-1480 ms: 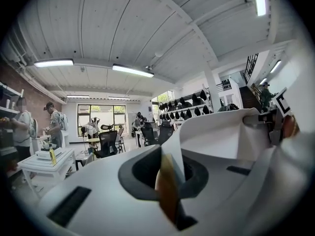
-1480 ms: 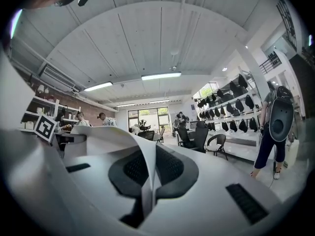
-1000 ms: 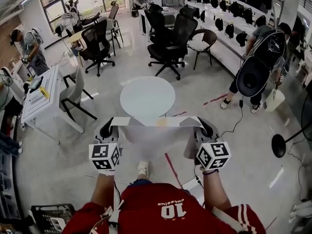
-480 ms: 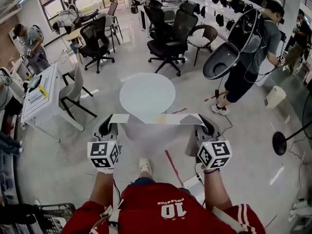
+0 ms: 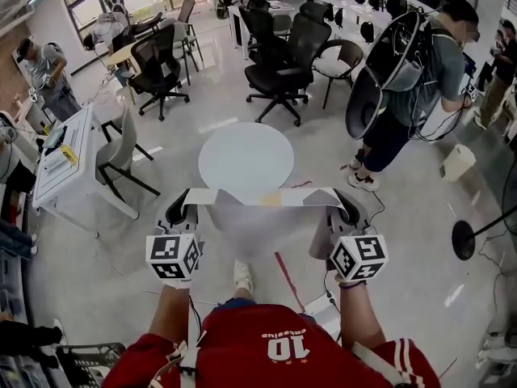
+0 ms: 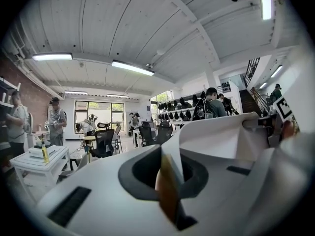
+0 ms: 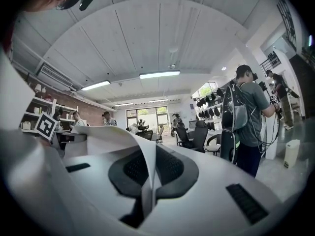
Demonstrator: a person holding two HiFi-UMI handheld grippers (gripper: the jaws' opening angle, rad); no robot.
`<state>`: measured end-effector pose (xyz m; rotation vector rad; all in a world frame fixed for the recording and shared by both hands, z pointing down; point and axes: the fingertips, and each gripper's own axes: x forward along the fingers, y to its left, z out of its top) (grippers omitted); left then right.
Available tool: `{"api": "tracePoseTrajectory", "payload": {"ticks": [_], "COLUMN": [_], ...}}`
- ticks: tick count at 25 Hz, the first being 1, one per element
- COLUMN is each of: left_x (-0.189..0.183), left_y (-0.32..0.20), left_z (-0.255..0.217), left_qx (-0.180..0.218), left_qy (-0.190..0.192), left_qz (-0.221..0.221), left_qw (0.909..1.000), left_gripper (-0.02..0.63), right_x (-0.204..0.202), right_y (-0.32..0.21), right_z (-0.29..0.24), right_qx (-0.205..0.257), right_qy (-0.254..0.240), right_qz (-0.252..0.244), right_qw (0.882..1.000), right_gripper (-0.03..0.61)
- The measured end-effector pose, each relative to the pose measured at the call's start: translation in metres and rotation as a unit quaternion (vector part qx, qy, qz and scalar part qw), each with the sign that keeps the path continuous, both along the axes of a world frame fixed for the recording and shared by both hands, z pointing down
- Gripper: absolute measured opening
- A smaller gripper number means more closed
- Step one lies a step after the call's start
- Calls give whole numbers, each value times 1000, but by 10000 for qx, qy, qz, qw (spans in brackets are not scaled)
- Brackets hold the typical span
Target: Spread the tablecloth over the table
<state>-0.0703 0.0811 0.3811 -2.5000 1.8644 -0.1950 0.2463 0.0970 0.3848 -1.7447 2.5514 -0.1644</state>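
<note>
A white tablecloth (image 5: 258, 221) hangs stretched between my two grippers, its top edge level and the rest drooping toward the floor. My left gripper (image 5: 186, 203) is shut on the cloth's left corner (image 6: 170, 181). On the other side, my right gripper (image 5: 335, 203) is shut on the right corner (image 7: 147, 181). The round white table (image 5: 245, 158) stands just beyond the cloth's top edge, bare. Both grippers point level toward it. In each gripper view the pinched cloth fold runs up between the dark pads.
Black office chairs (image 5: 279, 63) stand past the table. A person carrying a large dark shell (image 5: 404, 71) stands to the right. A grey chair (image 5: 121, 156) and white desk (image 5: 60, 164) are on the left. A black lamp base (image 5: 463, 239) sits far right.
Both grippers and the stretched cloth have edged forward toward the round table. The person on the right has lifted the large dark shell and moved further into view.
</note>
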Motion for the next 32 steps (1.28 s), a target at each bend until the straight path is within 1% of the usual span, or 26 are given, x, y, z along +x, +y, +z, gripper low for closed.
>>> {"api": "tracePoseTrajectory", "payload": {"ticks": [6, 10, 15, 17, 22, 32], "left_x": [-10, -20, -27, -29, -34, -68], "left_y": [-39, -72, -110, -125, -163, -241], "left_z": [-7, -4, -6, -9, -25, -42], "left_qx": [217, 156, 24, -9, 101, 184], "left_qy": [-143, -204, 36, 65, 105, 284], "left_qz": [-11, -29, 161, 219, 236, 392], "left_qw": [9997, 9997, 9999, 9997, 9996, 9987], "left_gripper": [11, 9, 9, 9, 9, 9], "right_x": [-11, -21, -28, -30, -34, -70], "right_y": [-39, -73, -110, -123, -157, -223], "right_z": [-8, -6, -9, -12, -28, -42], "right_qx": [88, 40, 8, 0, 87, 114], "right_qy": [49, 58, 46, 50, 63, 156], "right_qz": [11, 39, 58, 76, 130, 330], "right_qw": [9999, 10000, 10000, 10000, 9999, 9993], "right_gripper": [17, 17, 17, 17, 17, 17]}}
